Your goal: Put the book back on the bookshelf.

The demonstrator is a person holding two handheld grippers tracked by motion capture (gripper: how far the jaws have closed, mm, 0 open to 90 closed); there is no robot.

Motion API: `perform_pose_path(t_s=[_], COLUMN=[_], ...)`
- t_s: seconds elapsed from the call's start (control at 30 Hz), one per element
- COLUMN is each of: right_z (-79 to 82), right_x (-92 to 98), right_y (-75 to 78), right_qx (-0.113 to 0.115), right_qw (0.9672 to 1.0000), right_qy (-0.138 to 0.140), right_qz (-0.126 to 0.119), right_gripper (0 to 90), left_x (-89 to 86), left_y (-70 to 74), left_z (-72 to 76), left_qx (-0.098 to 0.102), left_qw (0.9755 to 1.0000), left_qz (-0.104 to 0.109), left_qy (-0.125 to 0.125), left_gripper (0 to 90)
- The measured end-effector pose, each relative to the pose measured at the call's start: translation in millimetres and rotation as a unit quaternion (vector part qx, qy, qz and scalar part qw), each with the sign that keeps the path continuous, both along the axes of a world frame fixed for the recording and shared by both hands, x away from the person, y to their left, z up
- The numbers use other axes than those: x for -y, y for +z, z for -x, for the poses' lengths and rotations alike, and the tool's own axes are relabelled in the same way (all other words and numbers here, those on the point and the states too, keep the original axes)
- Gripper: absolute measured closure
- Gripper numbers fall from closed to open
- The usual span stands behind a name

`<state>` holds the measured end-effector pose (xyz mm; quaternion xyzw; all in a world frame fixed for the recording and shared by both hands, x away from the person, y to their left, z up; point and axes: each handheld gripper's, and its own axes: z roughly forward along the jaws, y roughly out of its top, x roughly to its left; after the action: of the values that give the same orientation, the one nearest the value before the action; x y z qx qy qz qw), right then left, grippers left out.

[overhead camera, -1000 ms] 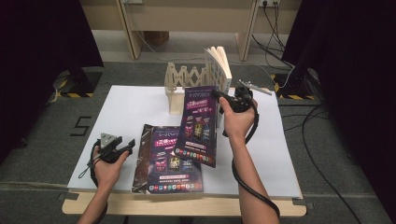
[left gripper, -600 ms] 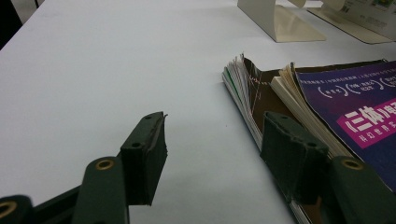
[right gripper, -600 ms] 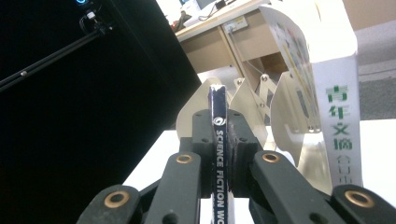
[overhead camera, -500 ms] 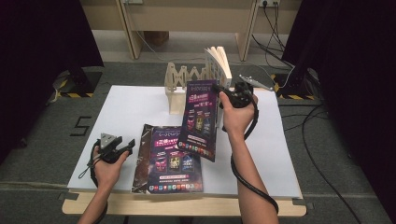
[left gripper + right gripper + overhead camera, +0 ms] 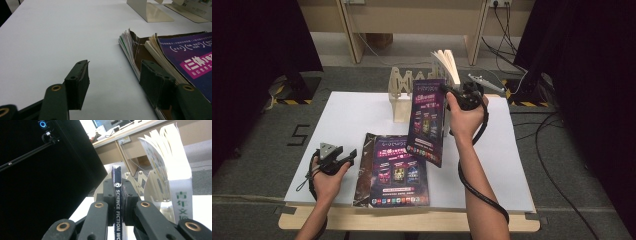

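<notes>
- Magazines are the work in hand: the right gripper [image 5: 451,95] clamps a purple science fiction magazine [image 5: 428,120] by its spine, lifted off the white table [image 5: 357,115] and hanging tilted below the fingers.
- In the right gripper view, both pads [image 5: 109,195] press on the dark spine [image 5: 117,195], which stands upright between them and pokes out past the fingertips.
- Just beyond those fingertips stands a wooden rack [image 5: 402,92] with a white book [image 5: 175,175] upright in it, its pages fanned out.
- The left gripper [image 5: 343,157] rests low on the table with its jaws spread wide and nothing between them.
- A second purple magazine [image 5: 394,170] lies flat, its page edges [image 5: 130,50] just beside the left gripper's right-hand finger [image 5: 156,82]; whether they touch I cannot tell.
</notes>
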<state>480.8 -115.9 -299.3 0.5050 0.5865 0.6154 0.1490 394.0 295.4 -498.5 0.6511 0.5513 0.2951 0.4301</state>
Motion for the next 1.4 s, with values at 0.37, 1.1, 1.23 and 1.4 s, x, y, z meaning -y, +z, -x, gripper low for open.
perform_pose_path(t_s=[0.37, 1.1, 1.23, 1.4], right_z=[-6.6, -19.6, -21.9, -26.3], right_x=[-1.8, -11.8, -14.4, -16.4], right_y=[4.2, 15.7, 16.6, 17.7], right_qx=[0.000, 0.029, 0.041, 0.042], right_qw=[1.0000, 0.9992, 0.9987, 0.9985], right_qy=[-0.006, -0.027, -0.030, -0.036], right_qz=[-0.002, -0.002, 0.002, 0.004], right_gripper=[84.8, 84.7, 84.8, 84.7], left_x=[0.4, 0.3, 0.3, 0.0], left_y=[-0.1, -0.2, -0.1, -0.4], left_z=[0.1, 0.3, 0.2, 0.0], left_qx=[0.000, 0.001, -0.001, 0.002], left_qw=[1.0000, 1.0000, 1.0000, 1.0000], left_qz=[0.001, 0.002, 0.002, 0.004], left_qy=[0.000, -0.002, -0.001, 0.000], left_gripper=[39.6, 39.7, 39.9, 40.0])
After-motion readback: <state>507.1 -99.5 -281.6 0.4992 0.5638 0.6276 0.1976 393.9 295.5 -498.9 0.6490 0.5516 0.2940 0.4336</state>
